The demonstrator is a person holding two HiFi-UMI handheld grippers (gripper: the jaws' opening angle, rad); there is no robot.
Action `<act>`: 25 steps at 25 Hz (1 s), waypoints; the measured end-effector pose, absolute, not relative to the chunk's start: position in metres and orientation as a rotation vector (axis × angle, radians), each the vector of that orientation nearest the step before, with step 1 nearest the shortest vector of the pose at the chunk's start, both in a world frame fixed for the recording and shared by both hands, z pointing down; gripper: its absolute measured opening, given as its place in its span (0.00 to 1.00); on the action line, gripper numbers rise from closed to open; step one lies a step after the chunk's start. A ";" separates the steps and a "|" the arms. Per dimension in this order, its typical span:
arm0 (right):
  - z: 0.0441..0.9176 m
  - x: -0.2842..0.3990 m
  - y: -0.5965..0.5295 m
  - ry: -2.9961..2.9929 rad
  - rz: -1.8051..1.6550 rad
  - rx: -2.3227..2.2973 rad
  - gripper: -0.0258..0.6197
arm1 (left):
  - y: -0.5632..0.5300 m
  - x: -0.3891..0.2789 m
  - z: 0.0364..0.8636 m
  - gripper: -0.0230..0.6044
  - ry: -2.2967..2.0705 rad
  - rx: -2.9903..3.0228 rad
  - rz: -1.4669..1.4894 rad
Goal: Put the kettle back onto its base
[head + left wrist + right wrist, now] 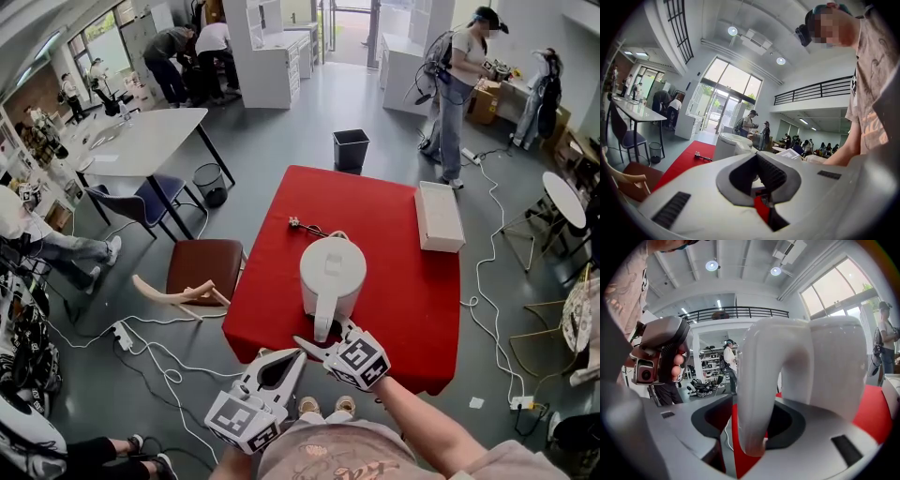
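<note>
Bright, even daylight came from tall windows [729,82] plus ceiling lamps [711,265]. Gripper views were fisheye-warped with dark corners. Close foreground was soft.

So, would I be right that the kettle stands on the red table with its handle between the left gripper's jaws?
No: the kettle stands on the red table with its handle between the open jaws of the right gripper, as the right gripper view shows.
</note>
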State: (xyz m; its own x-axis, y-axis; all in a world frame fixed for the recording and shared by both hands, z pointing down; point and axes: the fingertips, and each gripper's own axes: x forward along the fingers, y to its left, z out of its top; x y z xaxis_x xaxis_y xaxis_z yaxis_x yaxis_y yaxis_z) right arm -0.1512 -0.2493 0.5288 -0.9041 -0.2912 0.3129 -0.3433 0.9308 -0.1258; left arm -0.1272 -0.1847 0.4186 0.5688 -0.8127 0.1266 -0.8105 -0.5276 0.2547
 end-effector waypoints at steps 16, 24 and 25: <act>0.522 -0.087 -0.241 -2.762 0.303 0.565 0.42 | -0.184 -0.113 0.419 0.03 -1.268 2.563 -0.005; 0.501 -0.069 -0.221 -2.823 0.349 0.650 0.34 | -0.180 -0.113 0.415 0.03 -1.230 2.588 -0.013; 0.496 -0.066 -0.219 -2.829 0.342 0.675 0.32 | -0.179 -0.112 0.414 0.03 -1.221 2.593 -0.013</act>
